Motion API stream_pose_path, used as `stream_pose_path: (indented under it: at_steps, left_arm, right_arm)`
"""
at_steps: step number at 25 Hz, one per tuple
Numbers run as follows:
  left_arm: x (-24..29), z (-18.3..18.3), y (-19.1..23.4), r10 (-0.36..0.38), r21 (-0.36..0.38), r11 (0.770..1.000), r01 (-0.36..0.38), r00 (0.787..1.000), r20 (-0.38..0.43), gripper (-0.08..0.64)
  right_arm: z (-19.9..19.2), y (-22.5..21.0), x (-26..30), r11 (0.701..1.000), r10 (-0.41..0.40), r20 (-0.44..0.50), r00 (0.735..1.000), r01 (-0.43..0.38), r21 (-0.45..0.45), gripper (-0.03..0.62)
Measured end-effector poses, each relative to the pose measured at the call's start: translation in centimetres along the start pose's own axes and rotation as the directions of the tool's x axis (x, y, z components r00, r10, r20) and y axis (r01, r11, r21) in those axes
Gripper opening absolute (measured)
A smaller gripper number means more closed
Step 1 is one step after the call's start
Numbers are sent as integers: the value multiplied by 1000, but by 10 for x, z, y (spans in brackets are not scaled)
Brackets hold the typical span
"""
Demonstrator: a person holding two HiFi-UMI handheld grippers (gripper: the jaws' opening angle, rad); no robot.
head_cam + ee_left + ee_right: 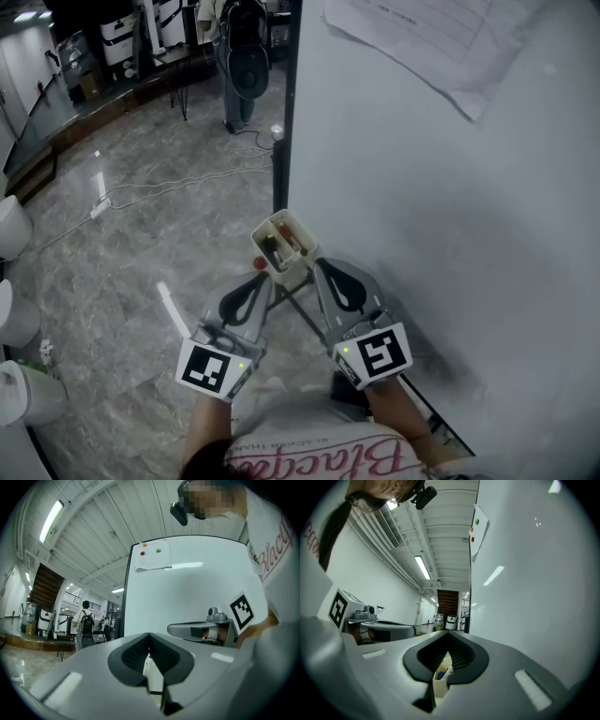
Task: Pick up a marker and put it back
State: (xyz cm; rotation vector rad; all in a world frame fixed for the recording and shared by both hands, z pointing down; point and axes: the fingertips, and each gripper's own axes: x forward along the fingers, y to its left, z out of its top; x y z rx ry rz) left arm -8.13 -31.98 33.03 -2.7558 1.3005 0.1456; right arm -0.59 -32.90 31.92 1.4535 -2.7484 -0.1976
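A white marker tray hangs at the lower left corner of the whiteboard, with dark and red markers lying inside it. Just below the tray my left gripper and my right gripper sit side by side, both shut with nothing between the jaws. In the left gripper view the jaws of the left gripper meet at the tips, and the right gripper shows beside it. In the right gripper view the right gripper is closed too. The tray, with a blue marker in it, shows behind the jaws.
A paper sheet is pinned high on the whiteboard by coloured magnets. Cables trail over the grey marble floor. A person with a backpack stands far off. White bins line the left edge.
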Motion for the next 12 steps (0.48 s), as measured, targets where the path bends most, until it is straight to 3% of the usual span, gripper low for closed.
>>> stream_pose_path:
  at_steps: [12]
  left_arm:
    - [-16,1,-23,13,5,1000,-13,1000,-16,0]
  right_arm:
    - [6,12,-23,999,44,19,999,-44,13,0]
